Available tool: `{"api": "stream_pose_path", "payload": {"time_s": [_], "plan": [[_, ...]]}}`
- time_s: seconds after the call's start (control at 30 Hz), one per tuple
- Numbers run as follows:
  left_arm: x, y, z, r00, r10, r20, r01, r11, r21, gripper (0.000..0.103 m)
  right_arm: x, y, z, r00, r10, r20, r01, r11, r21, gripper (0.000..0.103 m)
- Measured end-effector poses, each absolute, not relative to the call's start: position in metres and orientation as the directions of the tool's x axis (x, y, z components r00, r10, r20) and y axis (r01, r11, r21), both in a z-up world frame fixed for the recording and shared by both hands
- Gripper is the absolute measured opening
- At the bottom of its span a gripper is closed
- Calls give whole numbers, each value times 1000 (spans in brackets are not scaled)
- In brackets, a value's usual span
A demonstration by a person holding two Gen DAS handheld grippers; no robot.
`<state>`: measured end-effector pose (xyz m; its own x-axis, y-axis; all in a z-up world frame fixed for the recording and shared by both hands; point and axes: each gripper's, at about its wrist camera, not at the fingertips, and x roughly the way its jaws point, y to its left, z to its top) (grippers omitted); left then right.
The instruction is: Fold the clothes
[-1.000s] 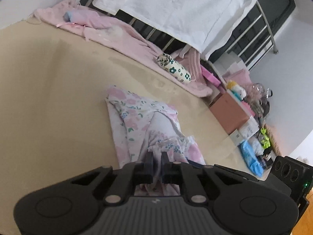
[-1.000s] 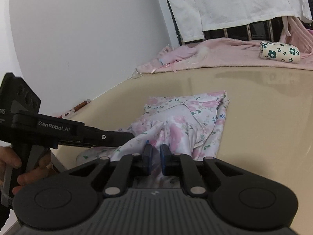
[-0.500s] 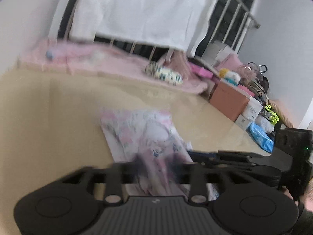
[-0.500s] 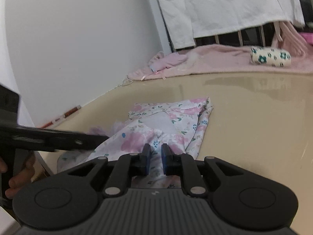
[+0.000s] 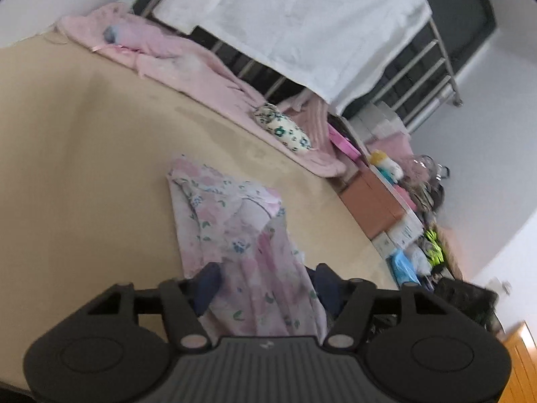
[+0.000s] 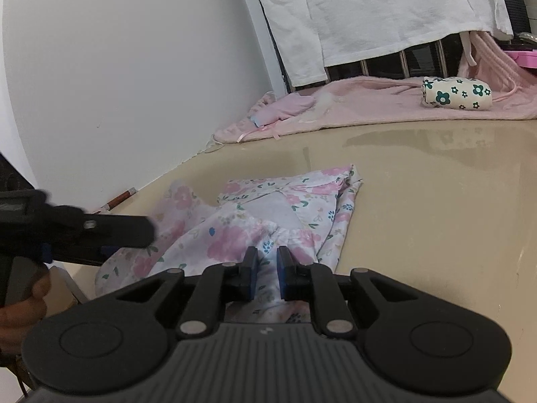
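Observation:
A pink floral garment [image 5: 228,215] lies partly folded on the beige table [image 5: 84,168], its near end running up between the fingers of my left gripper [image 5: 266,282]. Those jaws stand apart and are closing, with the cloth loose between them and the pads off it. In the right wrist view the same garment [image 6: 285,201] spreads ahead of my right gripper [image 6: 267,268], which is shut on its near edge. The left gripper [image 6: 100,231] reaches in from the left over the cloth, held by a hand [image 6: 20,305].
A pink blanket [image 6: 369,107] with a rolled green-flowered cloth [image 6: 456,92] lines the table's far side. Behind it a white sheet [image 5: 302,16] hangs on a metal rail. Boxes and clutter [image 5: 379,198] crowd the floor past the right edge. A white wall [image 6: 117,67] bounds the left.
My left gripper, shut on the garment's near edge a second ago, has opened and let it go; the cloth now lies loose between its fingers. The right gripper has kept its hold.

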<state>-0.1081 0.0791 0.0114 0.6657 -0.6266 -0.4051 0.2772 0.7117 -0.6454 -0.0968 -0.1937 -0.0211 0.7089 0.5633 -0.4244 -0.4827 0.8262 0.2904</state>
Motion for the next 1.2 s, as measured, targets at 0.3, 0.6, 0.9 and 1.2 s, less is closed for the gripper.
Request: {"api": "stream_pose_path", "payload": {"time_s": [0.3, 0.6, 0.9, 1.2], "plan": [[-93, 103, -19, 640, -657, -399, 122, 600, -791, 5, -95, -194, -23, 710, 566, -420, -482, 825, 296, 13], [-89, 114, -28, 636, -688, -349, 116, 532, -838, 13, -98, -158, -17, 699, 571, -431, -588, 801, 108, 13], [-135, 105, 65, 721, -631, -284, 524, 766, -373, 42, -97, -149, -19, 707, 556, -438, -592, 803, 64, 13], [-106, 64, 24, 426, -767, -480, 745, 598, -295, 45, -90, -180, 3, 642, 645, -414, -629, 752, 197, 35]]}}
